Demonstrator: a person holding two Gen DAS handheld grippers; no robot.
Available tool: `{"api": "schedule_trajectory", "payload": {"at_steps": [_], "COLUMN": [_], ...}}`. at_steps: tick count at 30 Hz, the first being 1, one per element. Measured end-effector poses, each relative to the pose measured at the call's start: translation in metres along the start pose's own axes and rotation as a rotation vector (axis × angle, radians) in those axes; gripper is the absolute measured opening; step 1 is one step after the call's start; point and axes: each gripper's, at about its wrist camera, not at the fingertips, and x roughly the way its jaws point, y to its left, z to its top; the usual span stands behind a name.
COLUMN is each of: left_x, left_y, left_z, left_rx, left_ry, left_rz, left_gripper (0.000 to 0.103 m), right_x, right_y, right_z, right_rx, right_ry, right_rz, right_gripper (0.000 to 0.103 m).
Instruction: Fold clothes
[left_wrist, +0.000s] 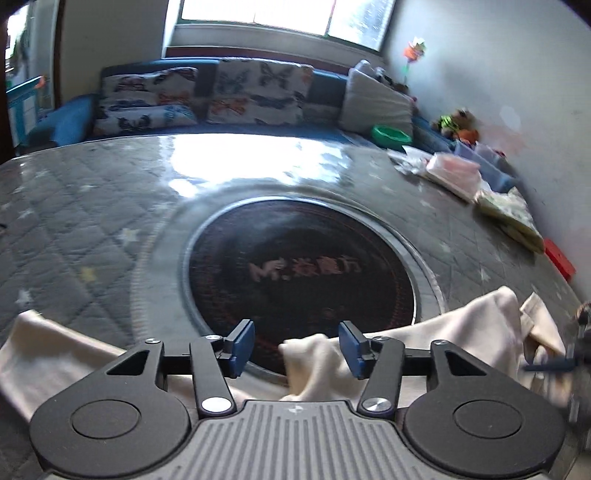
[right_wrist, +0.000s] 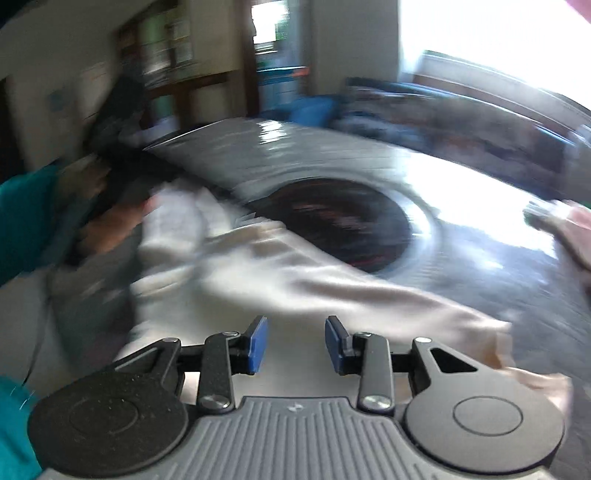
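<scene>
Clutter is gathered along the bench's (left_wrist: 92, 206) far right edge: a pink packet (left_wrist: 453, 170), a yellowish folded cloth (left_wrist: 511, 218), a red item (left_wrist: 559, 258) and plastic boxes (left_wrist: 487, 162) against the wall. A green bowl (left_wrist: 391, 134) and butterfly-print cushions (left_wrist: 258, 92) are seen on the blue sofa (left_wrist: 62, 122) behind the bench. A dark round hotplate (left_wrist: 299, 273) with a metal ring is set in the middle of the quilted grey cover.

A cream garment (left_wrist: 476, 328) is draped along the near edge of the bench, its long axis running left to right, with one end overlapping the hotplate's rim. A raised fold of it is seen between the fingers of the left gripper (left_wrist: 296, 347), whose jaws are spread apart and not closed on the cloth. The right gripper (right_wrist: 295, 343) is held over the same garment (right_wrist: 295, 273), jaws likewise apart, nothing between them.

The right wrist view is heavily smeared by motion, so the garment's edges and folds cannot be made out there. A hand (right_wrist: 110, 225) and a teal sleeve (right_wrist: 26, 218) are dimly seen at its left. The garment's lower part is hidden behind both gripper bodies.
</scene>
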Motion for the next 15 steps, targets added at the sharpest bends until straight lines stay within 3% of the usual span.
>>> {"api": "schedule_trajectory", "payload": {"at_steps": [3, 7, 12, 15], "left_x": [0.007, 0.013, 0.015, 0.015], "left_y": [-0.005, -0.011, -0.012, -0.014], "left_z": [-0.002, -0.005, -0.005, -0.005], "left_rx": [0.018, 0.042, 0.06, 0.075], "left_ry": [0.028, 0.046, 0.051, 0.046], "left_rz": [-0.008, -0.033, -0.039, -0.039], "left_gripper": [0.055, 0.051, 0.032, 0.021], "right_x": [-0.001, 0.01, 0.028, 0.034], "right_y": [-0.033, -0.076, -0.117, -0.125], "right_z": [0.006, 0.006, -0.001, -0.007], "right_rx": [0.105, 0.249, 0.401, 0.449], "right_ry": [-0.027, -0.019, 0.001, 0.011], "right_rz": [-0.122, -0.22, -0.252, -0.25], "right_gripper": [0.042, 0.043, 0.043, 0.034]}}
